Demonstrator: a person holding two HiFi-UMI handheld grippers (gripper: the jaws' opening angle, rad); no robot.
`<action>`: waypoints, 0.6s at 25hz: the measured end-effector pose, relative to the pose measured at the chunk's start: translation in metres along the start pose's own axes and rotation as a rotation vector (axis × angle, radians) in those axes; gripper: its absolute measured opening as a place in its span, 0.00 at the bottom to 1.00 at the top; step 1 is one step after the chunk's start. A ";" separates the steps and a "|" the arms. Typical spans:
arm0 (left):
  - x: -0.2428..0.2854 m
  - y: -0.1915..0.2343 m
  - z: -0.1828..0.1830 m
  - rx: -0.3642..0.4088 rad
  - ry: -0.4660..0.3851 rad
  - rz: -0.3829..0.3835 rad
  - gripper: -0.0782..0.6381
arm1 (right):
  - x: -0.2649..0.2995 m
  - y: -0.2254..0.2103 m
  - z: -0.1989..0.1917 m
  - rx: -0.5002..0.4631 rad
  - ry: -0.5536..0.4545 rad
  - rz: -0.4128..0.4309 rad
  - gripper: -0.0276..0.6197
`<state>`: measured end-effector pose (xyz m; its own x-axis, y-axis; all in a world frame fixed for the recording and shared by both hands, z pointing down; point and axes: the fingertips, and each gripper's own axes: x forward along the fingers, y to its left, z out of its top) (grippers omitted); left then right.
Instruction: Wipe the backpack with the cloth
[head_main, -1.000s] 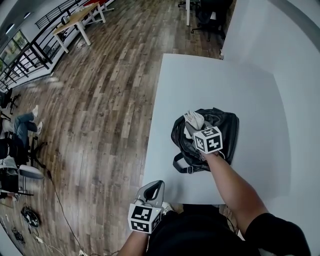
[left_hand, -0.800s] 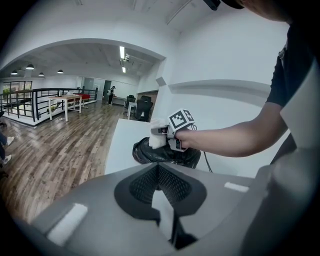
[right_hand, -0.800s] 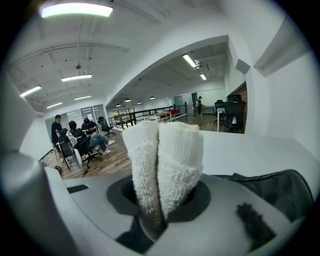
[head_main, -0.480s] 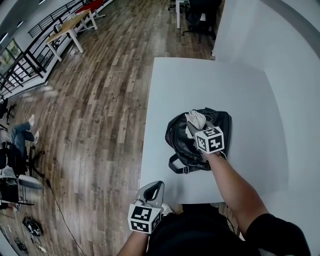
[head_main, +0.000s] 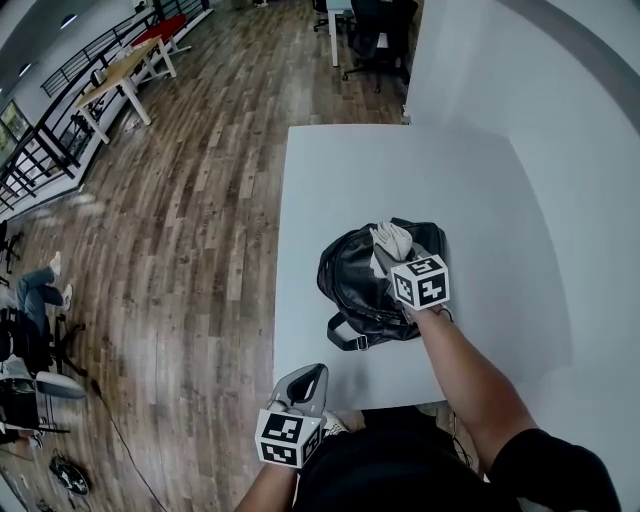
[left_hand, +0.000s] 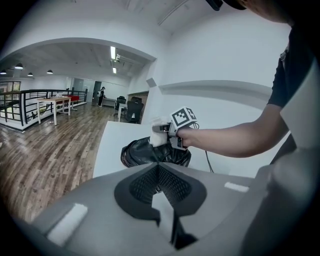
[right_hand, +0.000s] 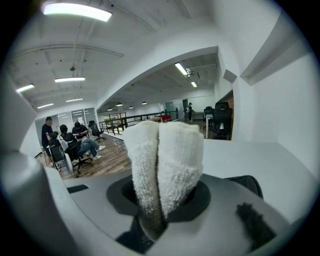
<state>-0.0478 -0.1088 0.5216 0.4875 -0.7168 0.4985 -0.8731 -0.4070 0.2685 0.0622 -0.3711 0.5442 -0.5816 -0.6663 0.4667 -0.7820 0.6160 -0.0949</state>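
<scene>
A black backpack (head_main: 360, 285) lies on the white table (head_main: 340, 180), toward its near half. My right gripper (head_main: 388, 252) is over the bag's upper right part, shut on a folded white cloth (head_main: 392, 240) that sticks out past its jaws onto the bag. In the right gripper view the cloth (right_hand: 165, 160) fills the jaws, with a strip of backpack (right_hand: 247, 184) at lower right. My left gripper (head_main: 303, 382) hangs off the table's near left corner, jaws together and empty. The left gripper view shows the backpack (left_hand: 145, 152) and cloth (left_hand: 159, 136) ahead.
A white wall (head_main: 560, 120) runs along the table's right side. Wooden floor (head_main: 180, 250) lies to the left. Office chairs (head_main: 375, 35) stand beyond the far edge, a desk (head_main: 120, 65) is at far left, and seated people (right_hand: 65, 142) are in the distance.
The right gripper with the cloth has slid rightward across the top of the backpack. The head view has shifted, so table and bag sit further left. The left gripper has stayed put.
</scene>
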 end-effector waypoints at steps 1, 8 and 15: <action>0.001 -0.002 0.001 0.003 -0.001 -0.005 0.12 | -0.003 -0.002 0.001 0.002 -0.005 -0.005 0.18; 0.004 -0.014 0.006 0.028 -0.002 -0.035 0.12 | -0.026 -0.018 0.010 0.017 -0.037 -0.040 0.18; 0.009 -0.022 0.005 0.048 0.008 -0.060 0.12 | -0.049 -0.033 0.010 0.033 -0.065 -0.072 0.18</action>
<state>-0.0241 -0.1088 0.5163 0.5385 -0.6859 0.4894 -0.8408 -0.4756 0.2586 0.1143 -0.3629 0.5157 -0.5361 -0.7347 0.4157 -0.8286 0.5521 -0.0930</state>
